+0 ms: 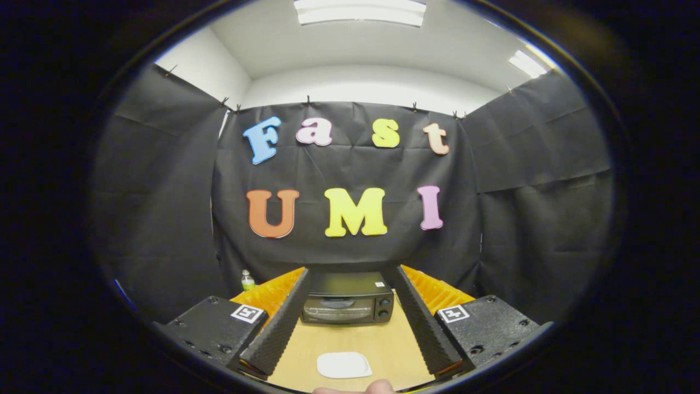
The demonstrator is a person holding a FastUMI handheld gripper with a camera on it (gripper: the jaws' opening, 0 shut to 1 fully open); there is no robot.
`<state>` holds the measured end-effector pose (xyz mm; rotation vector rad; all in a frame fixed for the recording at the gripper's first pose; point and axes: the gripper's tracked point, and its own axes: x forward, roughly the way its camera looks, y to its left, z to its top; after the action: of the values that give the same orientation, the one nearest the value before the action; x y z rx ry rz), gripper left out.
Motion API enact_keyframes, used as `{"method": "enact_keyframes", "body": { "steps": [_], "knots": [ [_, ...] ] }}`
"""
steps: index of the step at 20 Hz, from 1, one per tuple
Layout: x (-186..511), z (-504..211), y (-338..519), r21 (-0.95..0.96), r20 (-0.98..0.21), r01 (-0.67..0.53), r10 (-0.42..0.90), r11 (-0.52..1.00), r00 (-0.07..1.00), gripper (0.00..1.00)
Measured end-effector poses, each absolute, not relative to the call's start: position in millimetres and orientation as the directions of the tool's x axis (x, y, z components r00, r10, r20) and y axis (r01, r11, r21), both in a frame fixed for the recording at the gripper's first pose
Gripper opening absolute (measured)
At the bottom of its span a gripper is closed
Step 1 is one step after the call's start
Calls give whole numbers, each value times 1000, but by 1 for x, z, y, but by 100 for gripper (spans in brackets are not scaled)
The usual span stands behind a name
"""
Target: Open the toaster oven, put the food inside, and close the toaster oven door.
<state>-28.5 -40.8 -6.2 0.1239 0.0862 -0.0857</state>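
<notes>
The hand-held gripper point(350, 279) hangs with its fingers wide apart and nothing between them but open air. Beyond them the toaster oven point(348, 305) sits at the far end of the counter point(383, 345), its door shut, two knobs stacked at its right side. Between the fingers and nearer the camera lies a pale flat piece point(344, 365), probably the food or the plate carrying it.

The door handle is hard to make out against the dark front, so a reach could land on the glass instead of the handle and shove the whole oven backward. A pull too far off-centre might also twist it on the counter.

A fingertip point(380, 387) is cut off at the near counter edge. A small bottle point(248, 280) stands well off to the oven's left, beside an orange ridged mat point(437, 293).
</notes>
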Motion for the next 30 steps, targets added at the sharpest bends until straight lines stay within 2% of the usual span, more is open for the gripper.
{"method": "enact_keyframes", "body": {
  "steps": [10,30],
  "knots": [
    [-63,-14,-19,134,-73,89,-80,987,994,100],
    [-48,-30,-4,129,-133,88,-70,988,989,100]
  ]
}}
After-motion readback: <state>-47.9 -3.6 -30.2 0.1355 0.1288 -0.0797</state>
